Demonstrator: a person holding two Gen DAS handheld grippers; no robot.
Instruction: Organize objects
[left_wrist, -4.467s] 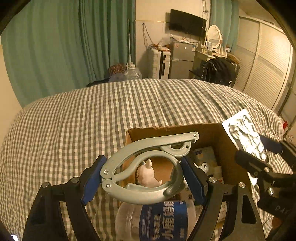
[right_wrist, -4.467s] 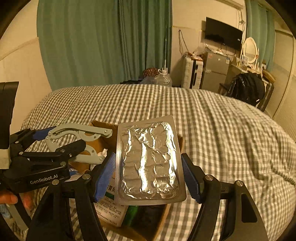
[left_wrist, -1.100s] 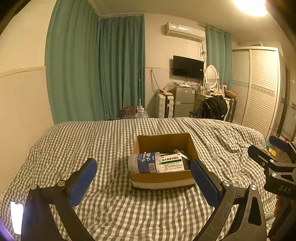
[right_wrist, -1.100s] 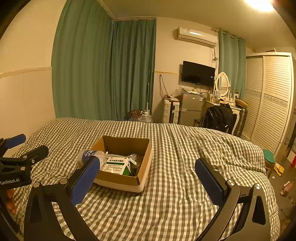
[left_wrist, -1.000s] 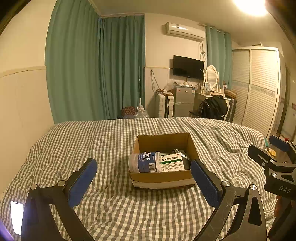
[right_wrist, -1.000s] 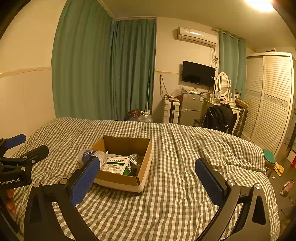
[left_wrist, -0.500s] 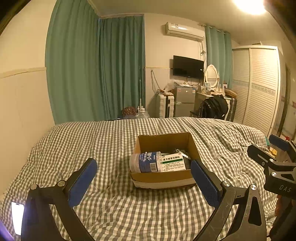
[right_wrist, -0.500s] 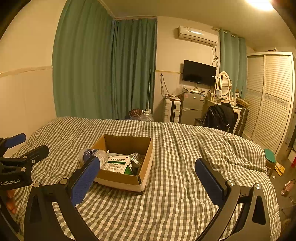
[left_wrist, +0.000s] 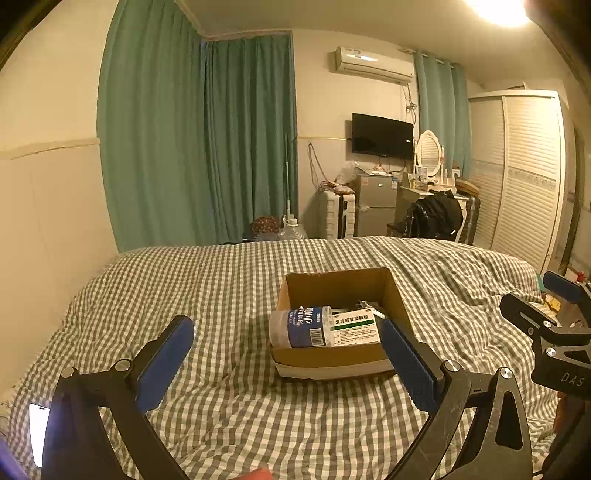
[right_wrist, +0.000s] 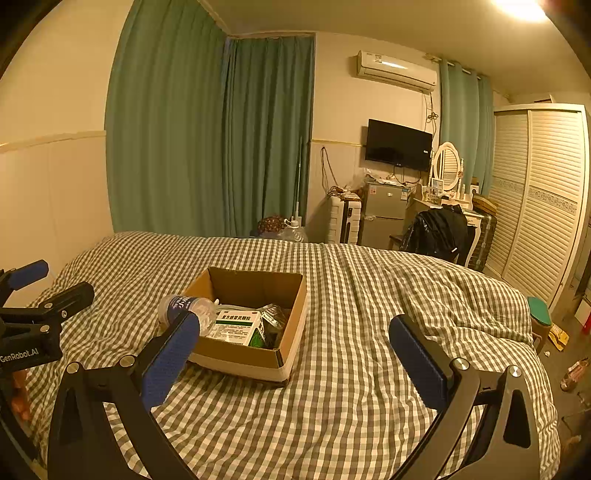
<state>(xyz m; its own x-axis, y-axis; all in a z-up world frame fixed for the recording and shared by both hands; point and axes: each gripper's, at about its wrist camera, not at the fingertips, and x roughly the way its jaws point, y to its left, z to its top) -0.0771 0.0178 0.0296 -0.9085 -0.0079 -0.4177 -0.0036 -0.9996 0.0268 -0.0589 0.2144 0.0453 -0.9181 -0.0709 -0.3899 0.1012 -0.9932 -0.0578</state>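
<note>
- Cardboard box (left_wrist: 334, 356) is seen in the left wrist view on the checked bedspread (left_wrist: 221, 295), ahead and slightly right of centre; a water bottle (left_wrist: 299, 326) lies on its side across the near-left rim, and a medicine carton (left_wrist: 356, 326) sits beside it inside.
- Left gripper (left_wrist: 284, 354) is held level and low, well back from the box, jaws spread wide, nothing between the blue pads (left_wrist: 164, 360).
- Right gripper's side is glimpsed at the right edge of this view.
- No loose items are seen on the bedspread, so the sorting is judged finished or nearly so; if anything is tidied, the bottle overhanging the rim is best nudged fully inside with a slow, level push.
- Box (right_wrist: 255, 363) is seen in the right wrist view to the left of centre, bottle (right_wrist: 186, 306) poking over its left wall, carton (right_wrist: 240, 326) flat inside.
- Right gripper (right_wrist: 291, 345) is held level, back from the box, jaws wide apart and empty.
</note>
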